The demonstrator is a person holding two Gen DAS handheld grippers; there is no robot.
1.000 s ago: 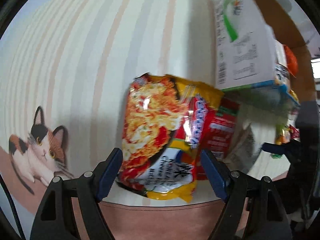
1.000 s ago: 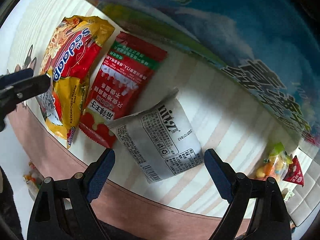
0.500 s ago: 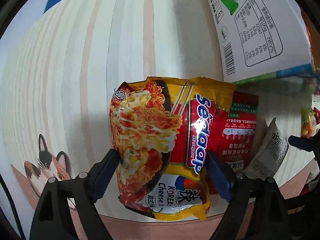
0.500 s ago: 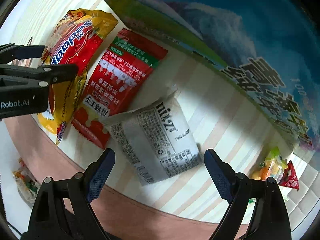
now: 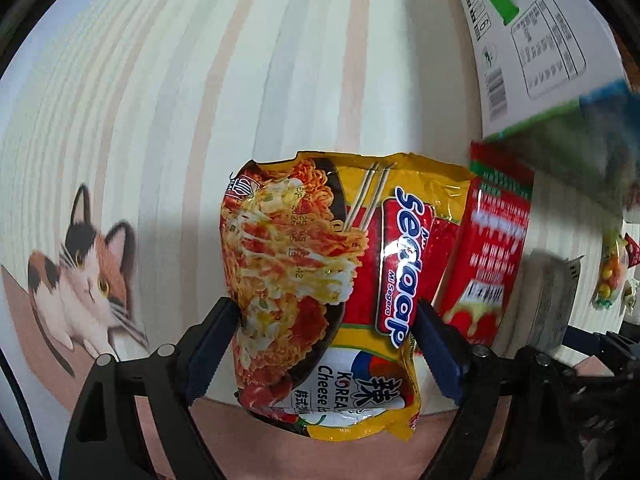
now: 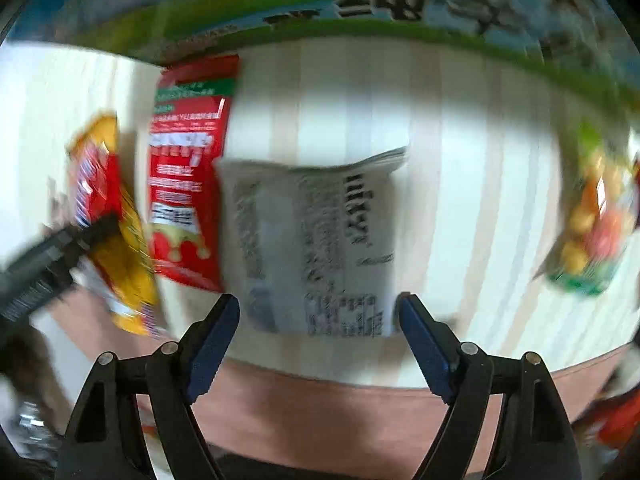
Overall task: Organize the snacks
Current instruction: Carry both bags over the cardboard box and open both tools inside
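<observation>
The left tool (image 5: 326,334) points down at the tabletop (image 5: 240,80), and its two blue pads stand one on each side of the noodle pack (image 5: 320,272). The left pad seems to touch the pack's edge, but a firm grip cannot be told; the tool looks open around it. The pack lies flat on the striped cloth, with a printed cat (image 5: 80,276) at 9 o'clock from it. At 3 o'clock, just beside and partly under it, lies the red sachet (image 5: 492,248), and a white carton (image 5: 532,32) stands at 1 o'clock.

In the right view (blurred) the right tool (image 6: 319,332) has its jaws closing, one pad on each side of the grey packet (image 6: 312,248), not pressing it. The red sachet (image 6: 186,176) touches the packet at 9 o'clock. A candy bag (image 6: 592,224) lies well apart at 3 o'clock.
</observation>
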